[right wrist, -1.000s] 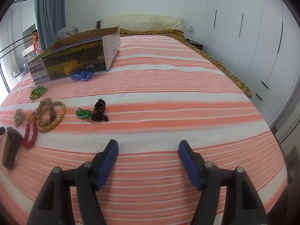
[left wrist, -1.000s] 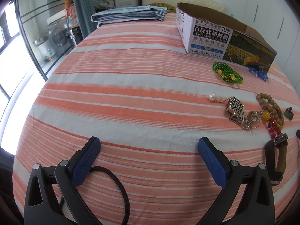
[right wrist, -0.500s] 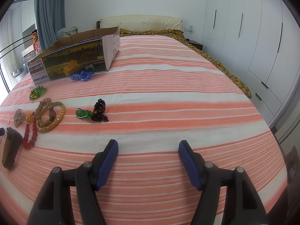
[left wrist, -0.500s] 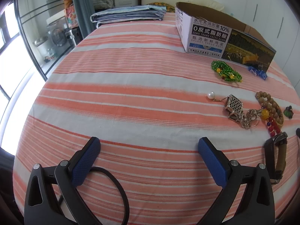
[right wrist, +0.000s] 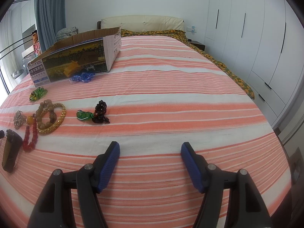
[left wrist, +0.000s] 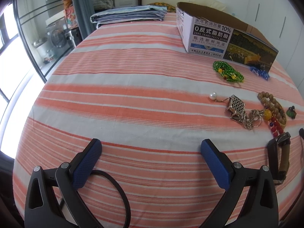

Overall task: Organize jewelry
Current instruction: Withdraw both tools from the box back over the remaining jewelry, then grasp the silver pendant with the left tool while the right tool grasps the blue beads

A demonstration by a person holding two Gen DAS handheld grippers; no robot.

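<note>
Jewelry lies on a striped bed. In the left wrist view: green bead string (left wrist: 228, 72), blue beads (left wrist: 259, 72), pearl (left wrist: 212, 95) with silver pendant and chain (left wrist: 237, 110), wooden bead bracelet (left wrist: 273, 104), red beads (left wrist: 276, 128), watch (left wrist: 281, 157). An open cardboard box (left wrist: 218, 36) stands behind them. In the right wrist view: gold bangle (right wrist: 55, 120), green pendant (right wrist: 83, 115) with dark beads (right wrist: 99, 112), blue beads (right wrist: 82, 76), the box (right wrist: 76, 62). My left gripper (left wrist: 151, 150) and right gripper (right wrist: 150, 150) are open, empty, above the bed's near edge.
Folded bedding (left wrist: 129, 16) lies at the far left of the bed. A glass door (left wrist: 38, 38) is left of the bed, white wardrobes (right wrist: 266, 38) right of it. A black cable (left wrist: 117, 190) loops under my left gripper.
The left wrist view has shifted slightly, so the jewelry sits a little lower-left in frame. The right gripper is nearly still. Both stay open.
</note>
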